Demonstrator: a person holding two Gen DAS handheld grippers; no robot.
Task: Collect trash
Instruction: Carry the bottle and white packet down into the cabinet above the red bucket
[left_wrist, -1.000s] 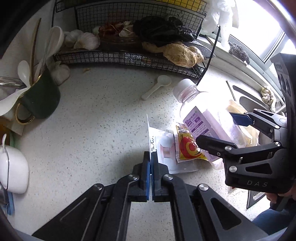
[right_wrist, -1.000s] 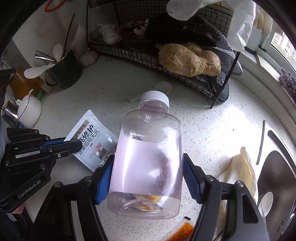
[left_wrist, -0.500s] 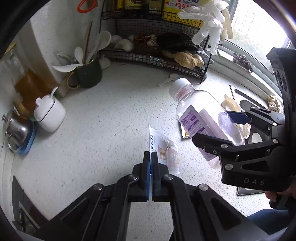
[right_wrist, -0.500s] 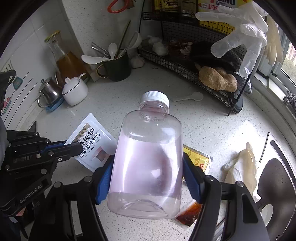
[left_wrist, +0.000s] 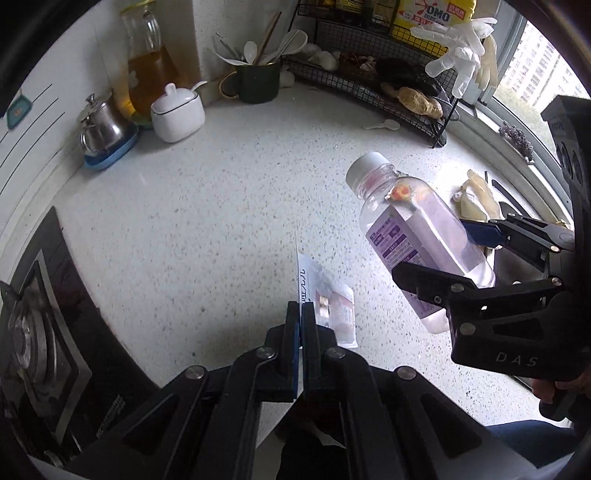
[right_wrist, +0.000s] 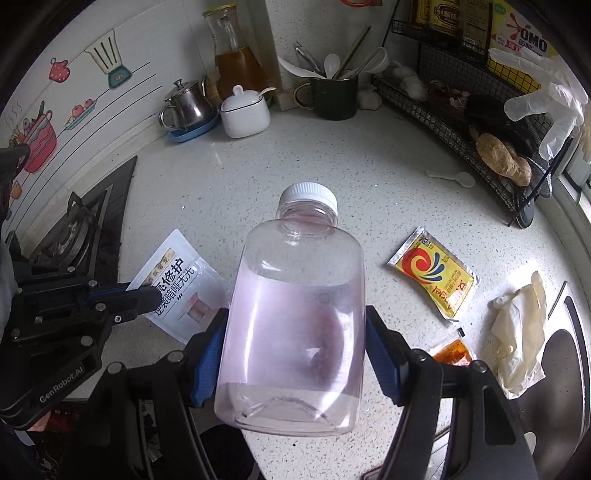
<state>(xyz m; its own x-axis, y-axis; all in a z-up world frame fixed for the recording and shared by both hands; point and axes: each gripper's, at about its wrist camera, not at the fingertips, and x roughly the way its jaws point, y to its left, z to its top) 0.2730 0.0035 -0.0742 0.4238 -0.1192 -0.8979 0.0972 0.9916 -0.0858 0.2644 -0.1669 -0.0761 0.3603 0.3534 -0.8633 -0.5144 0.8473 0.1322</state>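
Left hand-held gripper (left_wrist: 300, 325) clamped on white sachet (left_wrist: 332, 306), right hand-held gripper (right_wrist: 295, 343) around clear bottle (right_wrist: 295, 317), both above countertop (left_wrist: 221, 206)

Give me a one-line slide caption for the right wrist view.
Right gripper holds an empty plastic bottle above the counter; left gripper pinches a white sachet.

The orange sauce packet (right_wrist: 452, 350) lies half hidden behind the right tool's finger; its print is unreadable.
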